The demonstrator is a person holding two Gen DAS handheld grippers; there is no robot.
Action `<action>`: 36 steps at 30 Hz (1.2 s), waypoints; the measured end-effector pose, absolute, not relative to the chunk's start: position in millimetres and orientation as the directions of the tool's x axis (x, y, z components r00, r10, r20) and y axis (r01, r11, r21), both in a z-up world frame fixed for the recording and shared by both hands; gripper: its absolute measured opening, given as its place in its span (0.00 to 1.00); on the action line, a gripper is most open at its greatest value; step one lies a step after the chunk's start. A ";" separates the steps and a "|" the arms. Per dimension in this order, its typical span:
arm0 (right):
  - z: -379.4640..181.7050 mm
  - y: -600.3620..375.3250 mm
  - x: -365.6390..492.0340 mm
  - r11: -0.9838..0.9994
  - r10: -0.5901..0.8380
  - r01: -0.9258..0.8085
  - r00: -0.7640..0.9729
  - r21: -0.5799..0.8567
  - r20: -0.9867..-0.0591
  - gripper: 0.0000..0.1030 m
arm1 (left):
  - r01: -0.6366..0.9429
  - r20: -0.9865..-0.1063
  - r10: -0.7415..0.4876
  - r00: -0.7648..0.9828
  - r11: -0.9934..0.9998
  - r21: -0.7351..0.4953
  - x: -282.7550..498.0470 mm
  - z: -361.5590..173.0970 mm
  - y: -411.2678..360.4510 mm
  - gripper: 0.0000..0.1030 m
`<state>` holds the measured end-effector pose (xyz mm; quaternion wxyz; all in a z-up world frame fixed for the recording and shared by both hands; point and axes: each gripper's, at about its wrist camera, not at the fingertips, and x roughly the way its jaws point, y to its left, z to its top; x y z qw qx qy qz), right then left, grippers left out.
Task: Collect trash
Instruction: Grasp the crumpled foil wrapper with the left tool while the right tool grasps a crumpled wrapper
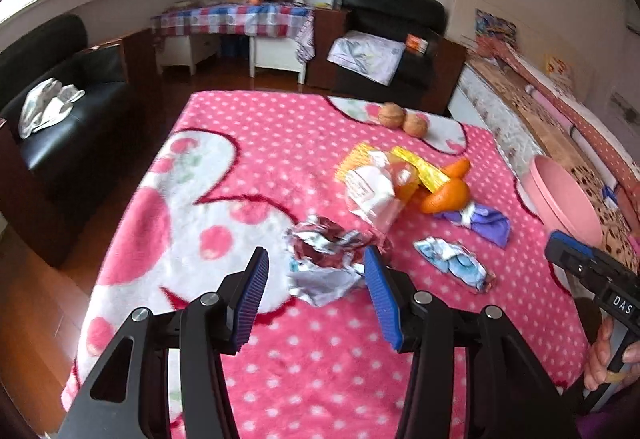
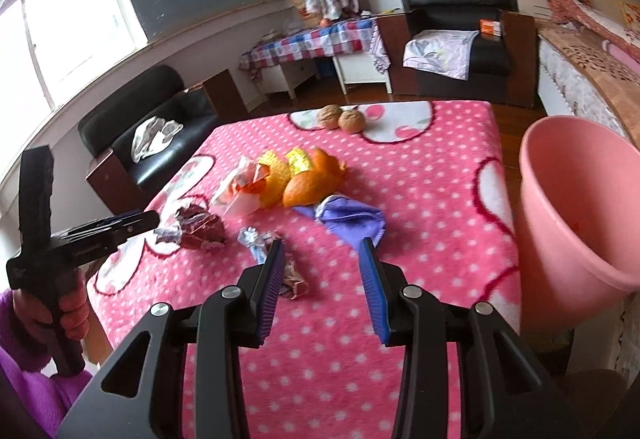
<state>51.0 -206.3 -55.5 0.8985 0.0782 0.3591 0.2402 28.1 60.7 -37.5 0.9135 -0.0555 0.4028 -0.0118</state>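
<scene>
Trash lies on a pink dotted blanket. A crumpled maroon-and-silver foil wrapper lies between the fingers of my open left gripper; it also shows in the right wrist view. A blue-silver wrapper lies to its right, by the left finger of my open, empty right gripper. A purple wrapper, orange peel and a white-orange packet lie further back. A pink bin stands at the table's right edge.
Two walnuts sit at the blanket's far edge. Black armchairs stand to the left and behind the table. A low checked-cloth table is by the far wall. A patterned bed runs along the right.
</scene>
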 end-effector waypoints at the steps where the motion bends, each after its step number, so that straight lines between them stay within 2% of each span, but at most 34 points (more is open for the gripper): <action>1: -55.5 -204.2 50.9 0.870 0.491 -0.382 0.623 0.310 -0.609 0.38 | -0.012 -0.743 -0.075 0.665 0.994 -0.111 30.2 -40.0 57.2 0.48; 8: -57.2 -191.9 51.5 0.857 0.508 -0.422 0.592 0.296 -0.626 0.38 | -0.030 -0.798 -0.083 0.597 0.992 -0.126 41.4 -64.7 57.7 0.51; 13: -61.7 -182.5 54.4 0.845 0.519 -0.446 0.556 0.294 -0.649 0.38 | -0.048 -0.804 -0.095 0.587 0.987 -0.152 42.9 -70.2 64.6 0.54; 18: -62.4 -173.4 55.0 0.831 0.532 -0.476 0.532 0.286 -0.659 0.38 | -0.022 -0.786 -0.166 0.596 0.975 -0.222 45.8 -66.1 66.4 0.54; 23: -62.0 -166.5 55.7 0.824 0.537 -0.492 0.519 0.281 -0.665 0.38 | -0.018 -0.803 -0.187 0.566 0.971 -0.238 52.5 -70.7 64.1 0.45; 27: -63.0 -160.9 61.9 0.816 0.545 -0.502 0.499 0.288 -0.674 0.38 | -0.016 -0.820 -0.183 0.542 0.974 -0.228 52.0 -75.6 64.1 0.17; 29: -64.0 -157.9 64.4 0.809 0.553 -0.507 0.487 0.297 -0.676 0.38 | -0.013 -0.822 -0.198 0.534 0.970 -0.242 50.9 -77.3 67.1 0.08; 36: -68.0 -145.5 73.5 0.798 0.558 -0.526 0.464 0.294 -0.688 0.38 | 0.010 -0.784 -0.227 0.578 0.963 -0.271 41.8 -61.9 73.5 0.05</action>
